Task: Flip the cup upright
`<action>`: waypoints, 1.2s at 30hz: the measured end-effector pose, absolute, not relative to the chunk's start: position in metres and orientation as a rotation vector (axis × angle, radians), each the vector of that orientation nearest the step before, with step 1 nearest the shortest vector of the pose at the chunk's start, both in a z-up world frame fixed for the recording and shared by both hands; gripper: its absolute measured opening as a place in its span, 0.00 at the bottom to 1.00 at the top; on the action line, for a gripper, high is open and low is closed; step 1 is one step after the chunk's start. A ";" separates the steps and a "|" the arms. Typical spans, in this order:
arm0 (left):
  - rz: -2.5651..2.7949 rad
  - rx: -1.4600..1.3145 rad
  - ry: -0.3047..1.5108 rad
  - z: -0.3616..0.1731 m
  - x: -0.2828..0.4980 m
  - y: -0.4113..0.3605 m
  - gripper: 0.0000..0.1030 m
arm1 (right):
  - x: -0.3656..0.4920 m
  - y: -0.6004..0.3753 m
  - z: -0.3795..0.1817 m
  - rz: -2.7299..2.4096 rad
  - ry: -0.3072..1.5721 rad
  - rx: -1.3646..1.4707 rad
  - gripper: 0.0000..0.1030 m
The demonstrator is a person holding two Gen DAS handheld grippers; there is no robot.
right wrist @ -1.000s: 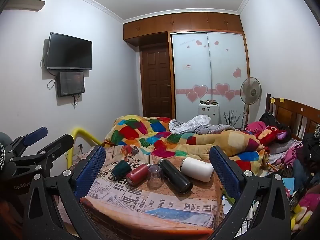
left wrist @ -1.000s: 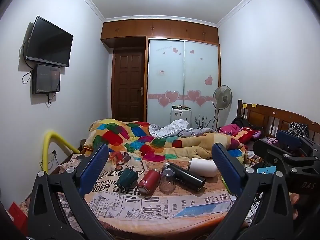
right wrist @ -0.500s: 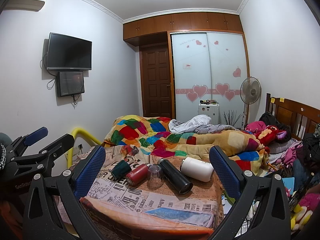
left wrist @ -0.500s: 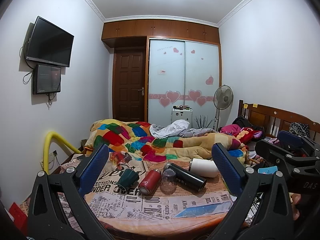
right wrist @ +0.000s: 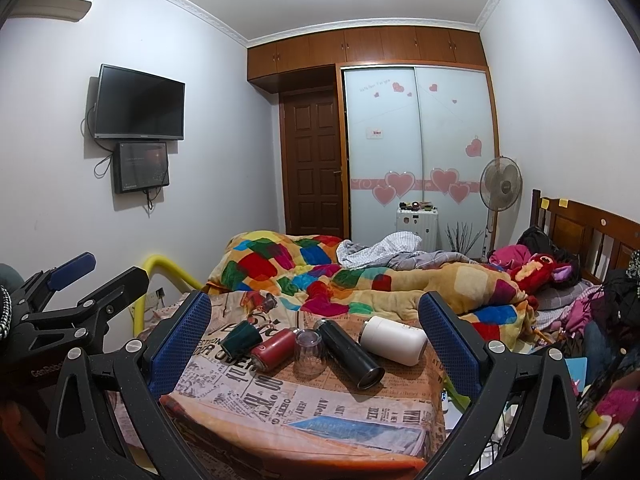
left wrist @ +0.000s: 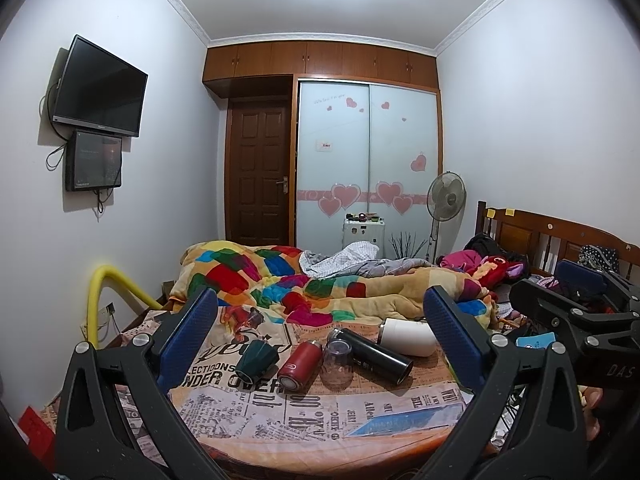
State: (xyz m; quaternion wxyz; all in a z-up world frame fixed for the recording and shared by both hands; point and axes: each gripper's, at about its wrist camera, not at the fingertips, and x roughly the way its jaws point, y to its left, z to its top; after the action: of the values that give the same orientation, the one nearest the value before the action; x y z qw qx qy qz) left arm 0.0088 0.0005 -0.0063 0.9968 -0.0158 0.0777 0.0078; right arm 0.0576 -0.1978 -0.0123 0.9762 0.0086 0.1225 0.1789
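Several cups lie in a row on the newspaper-print bedspread [left wrist: 320,412]: a dark green cup [left wrist: 256,361] on its side, a red cup [left wrist: 300,365] on its side, a clear glass [left wrist: 337,363] standing mouth down, a black flask [left wrist: 370,355] on its side and a white cup [left wrist: 408,336] on its side. The right wrist view shows the same row: green [right wrist: 241,336], red [right wrist: 274,349], glass [right wrist: 310,351], black [right wrist: 352,354], white [right wrist: 394,340]. My left gripper [left wrist: 320,336] and right gripper [right wrist: 314,340] are open and empty, held back from the cups.
A colourful patchwork blanket [left wrist: 320,284] is heaped behind the cups. A wooden headboard [left wrist: 560,236] and clothes lie at the right, a yellow rail [left wrist: 108,284] at the left. The right gripper's body [left wrist: 580,320] shows at the left view's right edge.
Both views have shifted very slightly. The cups have not moved and both grippers stay open.
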 end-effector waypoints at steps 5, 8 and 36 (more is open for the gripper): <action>0.014 -0.035 0.156 -0.007 0.008 0.000 1.00 | 0.057 -0.198 -0.011 0.361 0.247 0.016 1.00; 0.016 -0.033 0.155 -0.008 0.008 -0.001 1.00 | 0.057 -0.198 -0.011 0.361 0.247 0.016 1.00; 0.024 -0.043 0.159 -0.013 0.006 -0.002 1.00 | 0.058 -0.200 -0.015 0.360 0.249 0.012 1.00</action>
State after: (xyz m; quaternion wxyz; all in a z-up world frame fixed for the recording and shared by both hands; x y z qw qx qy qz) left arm 0.0060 -0.0024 -0.0129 0.9965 -0.0214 0.0796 0.0121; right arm 0.0577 -0.1996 -0.0145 0.9761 0.0061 0.1235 0.1787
